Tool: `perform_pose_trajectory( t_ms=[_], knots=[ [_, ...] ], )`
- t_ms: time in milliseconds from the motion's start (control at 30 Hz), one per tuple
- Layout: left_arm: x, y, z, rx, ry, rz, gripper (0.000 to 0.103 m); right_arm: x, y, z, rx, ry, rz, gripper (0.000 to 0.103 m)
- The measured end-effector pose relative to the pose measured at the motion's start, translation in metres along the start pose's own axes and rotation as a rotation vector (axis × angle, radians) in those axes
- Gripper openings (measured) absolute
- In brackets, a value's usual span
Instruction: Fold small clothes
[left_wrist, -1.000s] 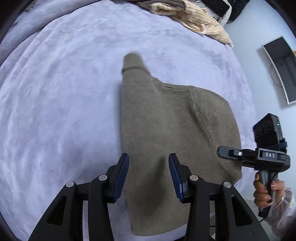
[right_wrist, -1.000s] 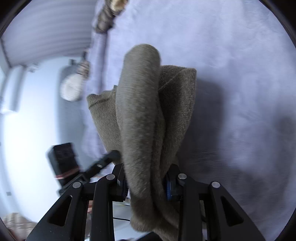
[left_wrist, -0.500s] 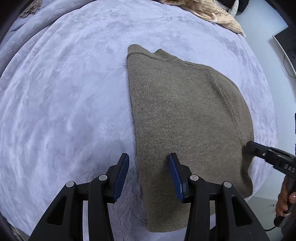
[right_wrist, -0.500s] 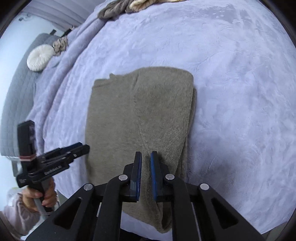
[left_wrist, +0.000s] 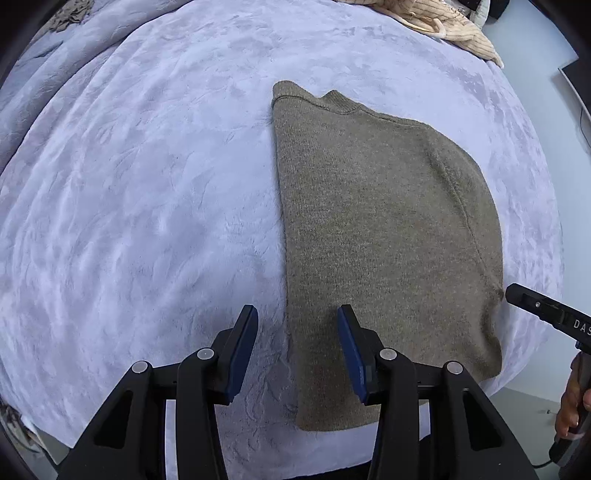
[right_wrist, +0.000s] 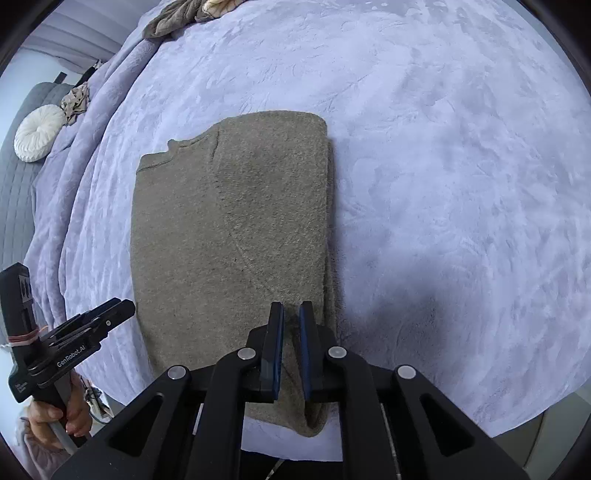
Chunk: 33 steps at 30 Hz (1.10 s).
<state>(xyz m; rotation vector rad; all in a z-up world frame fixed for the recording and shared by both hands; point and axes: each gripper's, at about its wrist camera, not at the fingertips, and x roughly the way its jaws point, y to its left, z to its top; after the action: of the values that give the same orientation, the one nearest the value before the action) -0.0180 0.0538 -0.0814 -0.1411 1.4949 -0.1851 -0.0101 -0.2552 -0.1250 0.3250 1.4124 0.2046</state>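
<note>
An olive-brown knit sweater (left_wrist: 384, 236) lies flat and folded lengthwise on the lavender bedspread (left_wrist: 147, 192); it also shows in the right wrist view (right_wrist: 236, 258). My left gripper (left_wrist: 297, 317) is open and empty, hovering above the sweater's near left edge. My right gripper (right_wrist: 291, 314) hovers above the sweater's near right edge, its blue pads nearly together with a thin gap and nothing between them. The right gripper's tip shows in the left wrist view (left_wrist: 517, 295); the left gripper shows in the right wrist view (right_wrist: 122, 308).
A beige ribbed garment (left_wrist: 443, 22) lies at the far edge of the bed. A brown garment (right_wrist: 177, 18), a round white cushion (right_wrist: 38, 133) and a grey headboard (right_wrist: 14, 184) are at the far left. The bed's near edge runs just below the sweater.
The right gripper let go of the hanging sweater, which now lies flat and folded on the bed. Both grippers have pulled back toward the near edge.
</note>
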Motion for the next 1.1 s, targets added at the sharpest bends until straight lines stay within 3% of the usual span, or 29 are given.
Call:
perform_pose_trajectory(
  t_ms=[33, 67, 133, 300, 333, 367, 400, 433, 500, 633, 733, 1100],
  knots=[
    [-0.001, 0.000, -0.001, -0.003, 0.007, 0.003, 0.048, -0.002, 0.002, -0.001, -0.005, 0.002, -0.001, 0.010],
    [-0.003, -0.001, -0.002, -0.006, 0.010, 0.004, 0.062, -0.005, 0.003, -0.003, -0.007, 0.005, 0.000, 0.010],
    [-0.010, -0.001, -0.005, -0.018, -0.012, 0.018, 0.081, -0.007, 0.007, -0.005, -0.006, 0.009, 0.003, 0.010],
    [-0.019, -0.004, -0.007, -0.024, -0.017, 0.024, 0.081, -0.008, 0.013, -0.007, 0.001, 0.029, -0.010, 0.011],
    [-0.020, -0.003, -0.007, -0.025, -0.011, 0.030, 0.086, -0.007, 0.015, -0.007, 0.001, 0.033, -0.016, 0.012],
    [-0.020, -0.004, -0.007, -0.027, -0.001, 0.043, 0.102, -0.007, 0.017, -0.007, -0.002, 0.037, -0.025, 0.016],
    [-0.020, -0.004, -0.007, -0.027, 0.002, 0.056, 0.103, -0.007, 0.019, -0.007, -0.008, 0.039, -0.034, 0.033],
    [-0.022, -0.005, -0.009, -0.023, -0.002, 0.065, 0.103, -0.007, 0.022, -0.008, -0.013, 0.039, -0.044, 0.061],
    [-0.025, -0.009, -0.010, -0.018, 0.000, 0.085, 0.103, -0.008, 0.026, -0.009, -0.021, 0.035, -0.070, 0.086],
    [-0.030, -0.009, -0.014, -0.017, 0.002, 0.123, 0.103, -0.010, 0.032, -0.011, -0.038, 0.035, -0.112, 0.087],
    [-0.035, -0.010, -0.016, -0.009, -0.013, 0.144, 0.103, -0.013, 0.035, -0.014, -0.042, 0.024, -0.137, 0.097],
    [-0.052, -0.011, -0.022, -0.023, -0.031, 0.172, 0.103, -0.025, 0.043, -0.020, -0.045, 0.008, -0.210, 0.097]
  ],
)
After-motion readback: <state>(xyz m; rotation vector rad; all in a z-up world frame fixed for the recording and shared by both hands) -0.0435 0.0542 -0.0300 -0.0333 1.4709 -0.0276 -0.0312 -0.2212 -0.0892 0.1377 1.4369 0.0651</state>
